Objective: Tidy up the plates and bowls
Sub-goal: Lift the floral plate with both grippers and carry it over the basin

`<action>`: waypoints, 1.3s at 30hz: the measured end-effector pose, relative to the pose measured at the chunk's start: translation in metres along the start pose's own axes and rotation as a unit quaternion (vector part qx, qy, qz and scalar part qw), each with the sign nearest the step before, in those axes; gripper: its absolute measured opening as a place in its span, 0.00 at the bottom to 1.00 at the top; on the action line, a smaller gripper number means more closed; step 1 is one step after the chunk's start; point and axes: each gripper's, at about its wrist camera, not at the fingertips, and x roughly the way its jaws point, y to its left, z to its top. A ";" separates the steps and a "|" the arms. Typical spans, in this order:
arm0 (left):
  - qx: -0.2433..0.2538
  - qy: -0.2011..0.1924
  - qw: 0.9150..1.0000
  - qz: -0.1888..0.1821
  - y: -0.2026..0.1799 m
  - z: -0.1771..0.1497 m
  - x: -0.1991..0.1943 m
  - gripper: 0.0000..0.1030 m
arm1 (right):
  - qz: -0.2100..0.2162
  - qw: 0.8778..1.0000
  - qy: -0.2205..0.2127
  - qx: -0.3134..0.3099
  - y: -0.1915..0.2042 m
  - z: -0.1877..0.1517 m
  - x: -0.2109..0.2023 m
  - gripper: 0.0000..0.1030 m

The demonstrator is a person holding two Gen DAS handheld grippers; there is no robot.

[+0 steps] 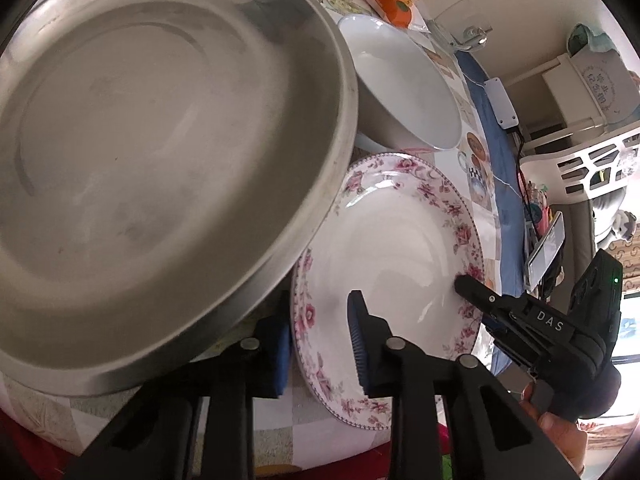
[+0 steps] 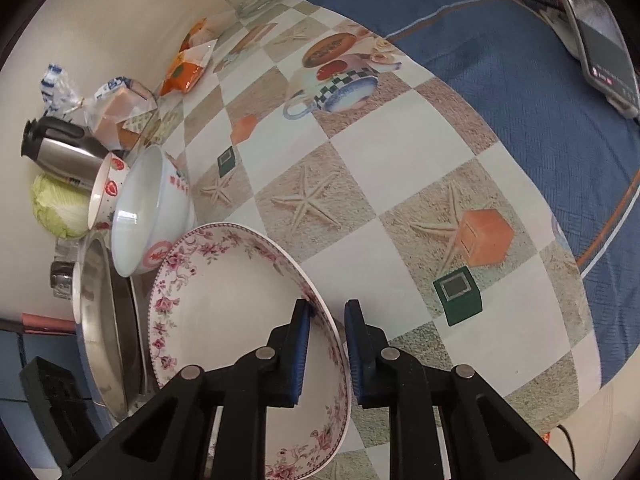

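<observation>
A surface [image 2: 400,168] under a checked cloth printed with starfish and cups carries the dishes, close to a cream wall. The floral-rimmed white ceramic plate [image 2: 224,304] stands tilted near the cloth's edge, its rim running between the two pads of the right gripper [image 2: 327,344]; one pad touches the plate's inner face, the other sits just off the back, so the jaws straddle the rim but are not yet clamped. The left gripper [image 1: 316,344] holds the wide stainless steel pan [image 1: 160,168] by its rim, tilted, overlapping the plate. Just beyond stand a deep white ceramic bowl [image 2: 148,208] and a small strawberry-printed bowl [image 2: 106,188]. Closing squarely on the plate's rim, deep enough to stop it pivoting, should come before lifting, and the pan is best kept clear meanwhile.
</observation>
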 end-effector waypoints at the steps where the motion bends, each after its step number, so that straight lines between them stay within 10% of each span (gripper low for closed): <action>1: 0.003 -0.001 1.000 0.001 -0.001 0.000 0.000 0.22 | -0.002 1.000 -0.001 0.001 0.000 0.000 -0.001 0.19; 39: 0.186 -0.108 0.976 -0.031 -0.054 0.007 -0.053 0.19 | 0.004 0.988 -0.153 -0.026 0.015 -0.011 -0.081 0.19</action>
